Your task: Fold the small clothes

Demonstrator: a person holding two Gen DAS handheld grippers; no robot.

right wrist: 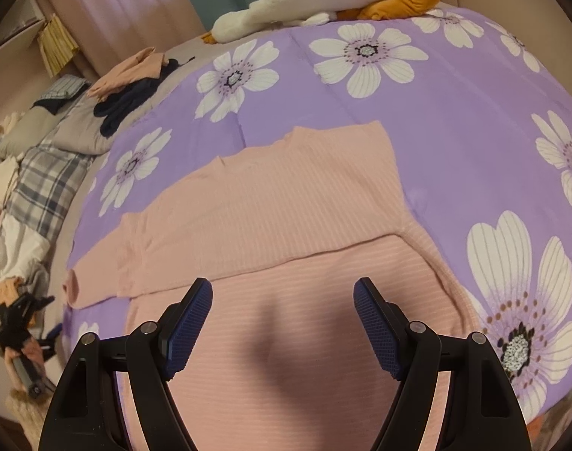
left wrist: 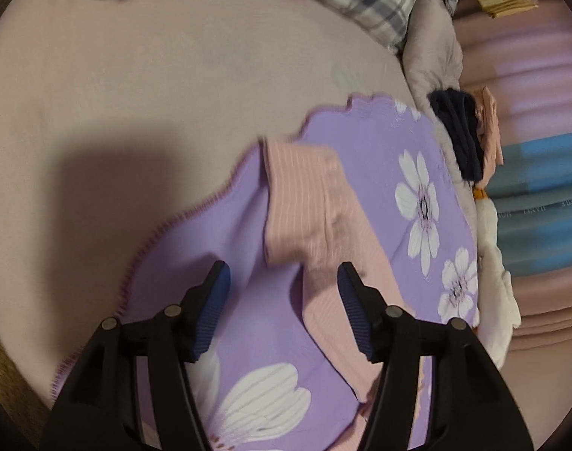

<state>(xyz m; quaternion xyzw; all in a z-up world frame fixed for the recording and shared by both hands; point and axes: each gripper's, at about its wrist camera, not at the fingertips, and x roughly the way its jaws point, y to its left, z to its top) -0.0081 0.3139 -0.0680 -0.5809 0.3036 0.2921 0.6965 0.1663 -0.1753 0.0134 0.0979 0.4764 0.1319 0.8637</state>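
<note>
Spread fingers [right wrist: 376,323] — pink top [right wrist: 286,203] beneath

The pink top [right wrist: 286,203] is matt ribbed knit cloth. The purple flowered quilt [right wrist: 455,120] looks smooth, faintly sheeny, with stitched seams. Each gripper, left [left wrist: 282,282] and right [right wrist: 282,300], is matt black plastic with ridged blue pads [right wrist: 190,323] and metal pins.

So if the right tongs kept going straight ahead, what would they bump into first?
Most likely the pink ribbed top, which lies spread on the purple flowered blanket right ahead of the open right tongs. How far off it is remains unclear.
</note>
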